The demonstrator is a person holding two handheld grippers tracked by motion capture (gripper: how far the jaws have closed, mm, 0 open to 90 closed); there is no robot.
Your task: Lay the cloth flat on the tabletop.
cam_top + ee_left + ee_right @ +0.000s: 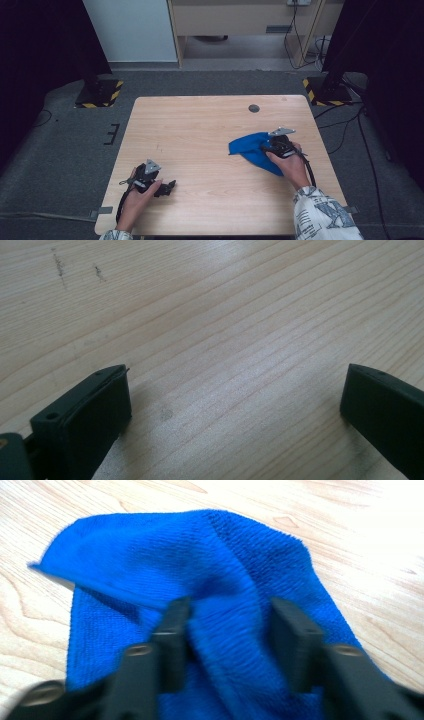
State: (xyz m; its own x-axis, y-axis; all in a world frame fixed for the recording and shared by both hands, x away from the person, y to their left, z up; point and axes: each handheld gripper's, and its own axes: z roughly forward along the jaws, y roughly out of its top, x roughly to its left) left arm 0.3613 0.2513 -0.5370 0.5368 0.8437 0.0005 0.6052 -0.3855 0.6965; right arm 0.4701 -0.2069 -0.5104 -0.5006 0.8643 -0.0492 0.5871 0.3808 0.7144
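A blue cloth [248, 148] lies crumpled on the right half of the wooden table [200, 125]. My right gripper [273, 148] is down on the cloth's right part, held by a hand in a patterned sleeve. In the right gripper view, the cloth [200, 555] rises in a soft ridge between the two jaws of my right gripper [232, 630]. The jaws stand apart on either side of that ridge, tips sunk into the fabric. My left gripper [166, 188] rests at the table's front left. Its jaws [235, 400] are wide open over bare wood.
A small dark round disc [254, 108] sits near the table's far edge. Two stand bases with yellow-black tape [99, 94] [325, 92] are on the grey floor beyond the far corners. Cables trail on the floor at the right.
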